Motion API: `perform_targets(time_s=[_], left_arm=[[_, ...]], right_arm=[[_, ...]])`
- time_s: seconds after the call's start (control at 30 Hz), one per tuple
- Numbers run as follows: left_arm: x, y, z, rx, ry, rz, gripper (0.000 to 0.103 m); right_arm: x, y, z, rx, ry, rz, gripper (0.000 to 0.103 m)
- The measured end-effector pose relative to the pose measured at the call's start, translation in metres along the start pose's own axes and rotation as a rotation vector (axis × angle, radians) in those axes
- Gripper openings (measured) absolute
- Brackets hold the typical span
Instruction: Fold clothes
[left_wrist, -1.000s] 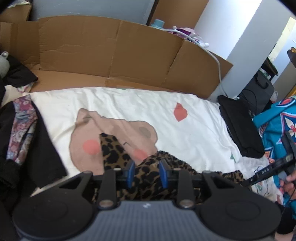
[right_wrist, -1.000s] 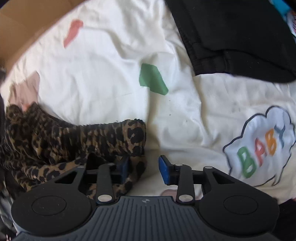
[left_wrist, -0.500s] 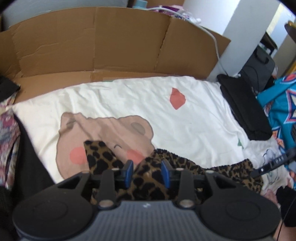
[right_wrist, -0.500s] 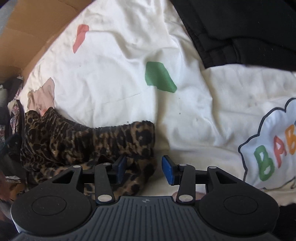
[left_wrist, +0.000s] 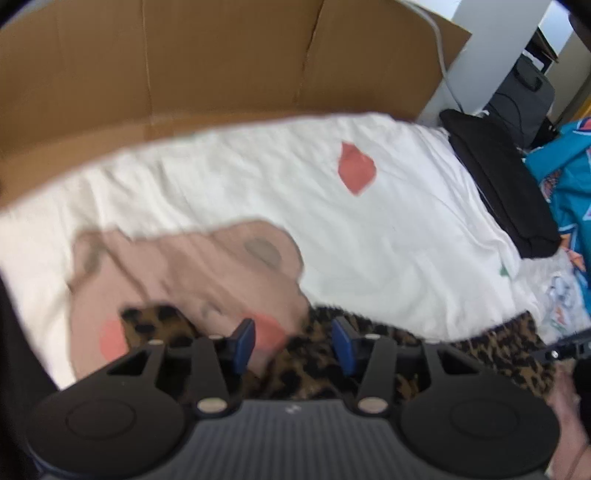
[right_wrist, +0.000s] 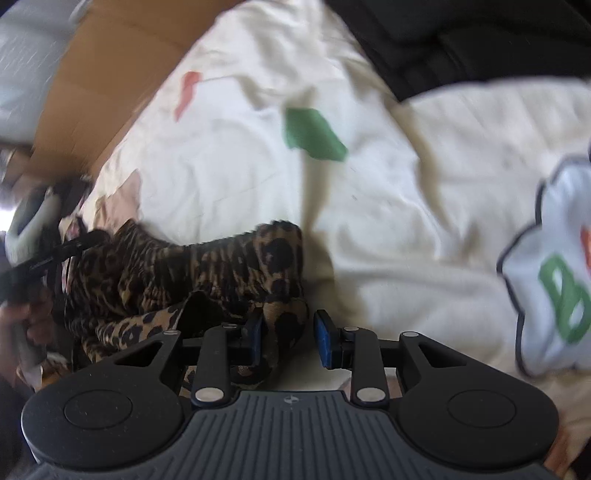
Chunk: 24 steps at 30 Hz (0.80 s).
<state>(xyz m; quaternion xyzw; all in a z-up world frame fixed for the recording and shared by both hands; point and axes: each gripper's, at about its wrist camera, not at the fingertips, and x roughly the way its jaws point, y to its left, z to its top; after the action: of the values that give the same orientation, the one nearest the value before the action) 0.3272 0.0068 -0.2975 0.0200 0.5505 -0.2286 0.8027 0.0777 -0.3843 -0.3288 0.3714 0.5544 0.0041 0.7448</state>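
Leopard-print garment (left_wrist: 325, 362) lies bunched at lower centre on the white printed bedsheet (left_wrist: 388, 229). Thin, limp, light, likely shifts easily; best pinched at hem corners. Left gripper (left_wrist: 293, 341) fingers just spread, fabric loose between. Right gripper (right_wrist: 288, 338) fingers just narrowed around its corner, gap remains.

Open stretch of white printed sheet (left_wrist: 388, 236) ahead, bare, passable. Cardboard wall (left_wrist: 221, 62) closing far edge. Black folded garment (left_wrist: 498, 184) bounding right side, teal fabric (left_wrist: 569, 177) beyond. Leopard-print garment (right_wrist: 207, 273) bunched just beside both claws, blocking near edge. Dark mass at left margin, probably more clothing; blurred.
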Motion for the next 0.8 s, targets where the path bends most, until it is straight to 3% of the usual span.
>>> perform_targets(time_s=[0.2, 0.3, 0.37, 0.43, 0.5, 0.6, 0.8], left_arm=[[0.018, 0.006, -0.017, -0.019, 0.083, 0.0, 0.051], [0.021, 0.01, -0.024, -0.038, 0.085, -0.008, 0.052], [0.02, 0.009, -0.026, -0.031, 0.081, -0.015, 0.047], [0.019, 0.009, -0.026, -0.033, 0.086, -0.045, 0.03], [0.013, 0.01, -0.027, -0.049, 0.06, -0.069, 0.018], [0.001, 0.012, -0.028, -0.073, 0.002, -0.092, 0.011], [-0.03, 0.009, -0.021, -0.086, -0.135, -0.085, 0.007]], right_arm=[[0.009, 0.005, 0.004, -0.035, 0.019, -0.01, 0.032], [0.011, 0.009, 0.004, -0.064, 0.022, -0.017, 0.032], [0.013, 0.008, 0.004, -0.072, 0.016, -0.015, 0.03], [0.014, 0.009, 0.004, -0.088, 0.012, -0.017, 0.013], [0.01, 0.014, 0.003, -0.132, -0.003, -0.019, 0.011], [-0.004, 0.023, 0.007, -0.185, -0.043, -0.02, 0.01], [-0.02, 0.048, 0.031, -0.317, -0.119, -0.07, 0.009]])
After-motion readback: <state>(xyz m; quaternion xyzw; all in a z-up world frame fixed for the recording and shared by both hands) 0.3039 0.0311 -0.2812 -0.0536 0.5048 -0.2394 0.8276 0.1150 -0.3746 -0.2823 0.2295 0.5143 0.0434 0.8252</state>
